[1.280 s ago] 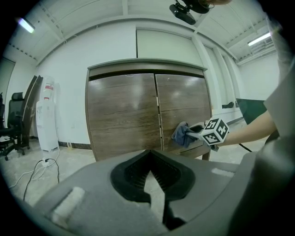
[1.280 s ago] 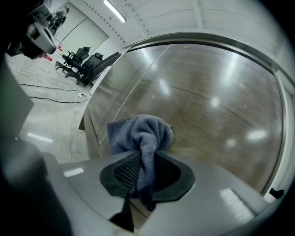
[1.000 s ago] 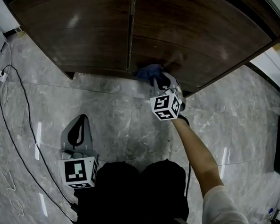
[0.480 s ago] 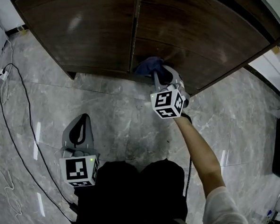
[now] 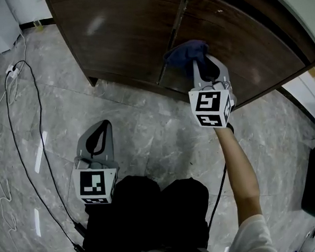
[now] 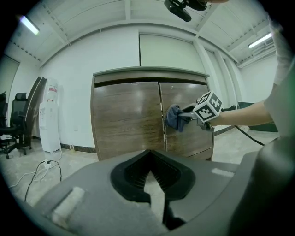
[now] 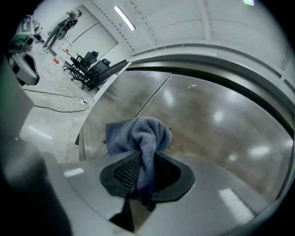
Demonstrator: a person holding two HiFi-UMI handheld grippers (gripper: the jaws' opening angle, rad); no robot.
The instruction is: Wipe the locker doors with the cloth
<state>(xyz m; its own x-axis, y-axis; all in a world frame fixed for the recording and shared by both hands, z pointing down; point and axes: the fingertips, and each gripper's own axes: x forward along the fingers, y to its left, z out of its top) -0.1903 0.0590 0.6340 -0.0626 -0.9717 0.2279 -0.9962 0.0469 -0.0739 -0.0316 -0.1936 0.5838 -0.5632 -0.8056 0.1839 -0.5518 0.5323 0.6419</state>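
Cables lie on the grey stone floor at the far left, well apart from the work. Next comes the left claw, which hangs low beside the person's legs. Its jaws are together at the tips with nothing between them, so it takes no part now. Beyond it stands the left locker door of dark brown wood. I see no wet trace or streak on it, so I cannot tell if it was wiped. Just right of the gap between the two doors is the blue cloth, bunched up and, as it seems, pressed on the inner edge of the right locker door, about half way up. The right claw grips this cloth between its jaws, and one end hangs down through them. My judgement is that the wiping is under way near the middle gap. The wide outer part of the right door, and maybe the left door also, are left to do.
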